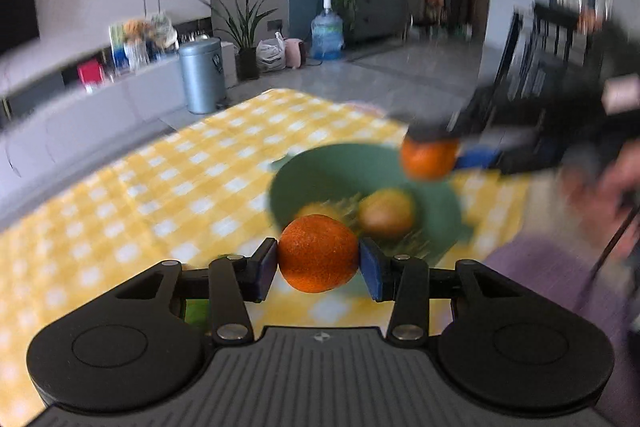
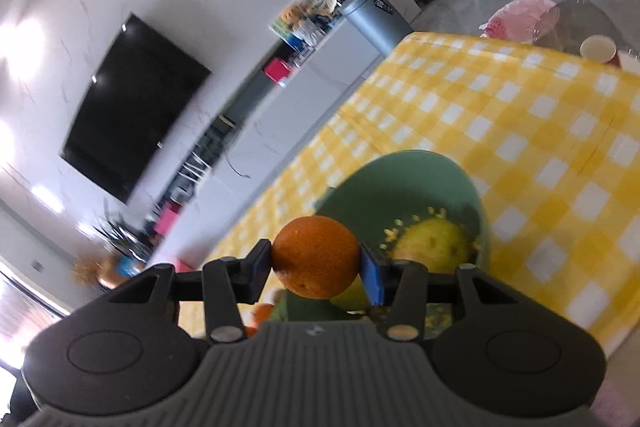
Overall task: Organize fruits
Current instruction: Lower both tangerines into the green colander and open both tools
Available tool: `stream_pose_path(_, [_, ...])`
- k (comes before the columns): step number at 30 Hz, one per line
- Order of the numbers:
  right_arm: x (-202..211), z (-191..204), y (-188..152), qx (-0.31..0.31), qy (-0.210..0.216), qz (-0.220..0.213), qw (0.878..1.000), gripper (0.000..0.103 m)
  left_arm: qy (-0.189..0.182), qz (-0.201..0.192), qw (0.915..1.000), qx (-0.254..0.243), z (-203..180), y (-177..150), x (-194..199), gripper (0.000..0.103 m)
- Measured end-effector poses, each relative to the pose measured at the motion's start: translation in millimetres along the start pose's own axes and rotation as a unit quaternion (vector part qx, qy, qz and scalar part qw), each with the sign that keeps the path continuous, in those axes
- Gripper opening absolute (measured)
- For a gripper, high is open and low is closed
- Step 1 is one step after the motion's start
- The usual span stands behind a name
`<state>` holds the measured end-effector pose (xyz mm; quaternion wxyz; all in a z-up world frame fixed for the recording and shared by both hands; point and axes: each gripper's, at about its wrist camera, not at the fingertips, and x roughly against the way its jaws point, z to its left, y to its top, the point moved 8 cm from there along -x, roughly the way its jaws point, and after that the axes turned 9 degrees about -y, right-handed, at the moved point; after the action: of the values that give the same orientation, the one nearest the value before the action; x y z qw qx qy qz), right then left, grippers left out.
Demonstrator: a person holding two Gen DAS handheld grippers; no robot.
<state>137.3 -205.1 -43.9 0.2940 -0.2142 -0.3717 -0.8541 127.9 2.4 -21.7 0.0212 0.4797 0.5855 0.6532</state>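
In the left wrist view my left gripper (image 1: 318,261) is shut on an orange tangerine (image 1: 318,253), held above the table just in front of a green bowl (image 1: 332,167). A yellow-green fruit (image 1: 386,213) lies in that bowl. Over the bowl's far right rim the right gripper (image 1: 432,147) holds a second tangerine (image 1: 429,158). In the right wrist view my right gripper (image 2: 316,261) is shut on that tangerine (image 2: 316,257) above the green bowl (image 2: 400,175), where a yellow-green fruit (image 2: 436,247) rests. Another orange fruit (image 2: 262,313) peeks out below the fingers.
A yellow and white checked cloth (image 1: 160,195) covers the table. A paper cup (image 2: 598,49) and a pink bag (image 2: 516,17) sit at its far edge. A person's hand (image 1: 600,195) and a purple sleeve (image 1: 552,279) are at the right. A grey bin (image 1: 202,75) stands on the floor beyond.
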Motion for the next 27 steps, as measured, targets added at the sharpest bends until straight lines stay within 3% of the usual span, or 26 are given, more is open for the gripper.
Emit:
stream_pose_path(4, [-1,-3,-4,0.014,-0.026,0.004,1.000,0.045,-0.045,0.021,0.9964,0.069,-8,16,-22,0.050])
stream_pose_path(8, [-11,-7,-14,0.052,-0.065,0.024,0.996,0.045,-0.039,0.066,0.9903,0.116,4,20,-55,0.050])
stream_pose_path(13, [-19,-22,-15,0.039,-0.091,0.029,0.995,0.045,-0.086,0.144,0.9726,0.161,15,17,-87,0.050])
stream_pose_path(18, [-30,-27,-20,0.037,-0.100,0.051,0.993,0.045,-0.044,0.203,0.9636,0.168,26,11,-102,0.050])
stream_pose_path(27, [-37,-24,-23,0.021,-0.101,0.080,0.991,0.045,-0.031,0.216,0.9642,0.150,24,9,-107,0.051])
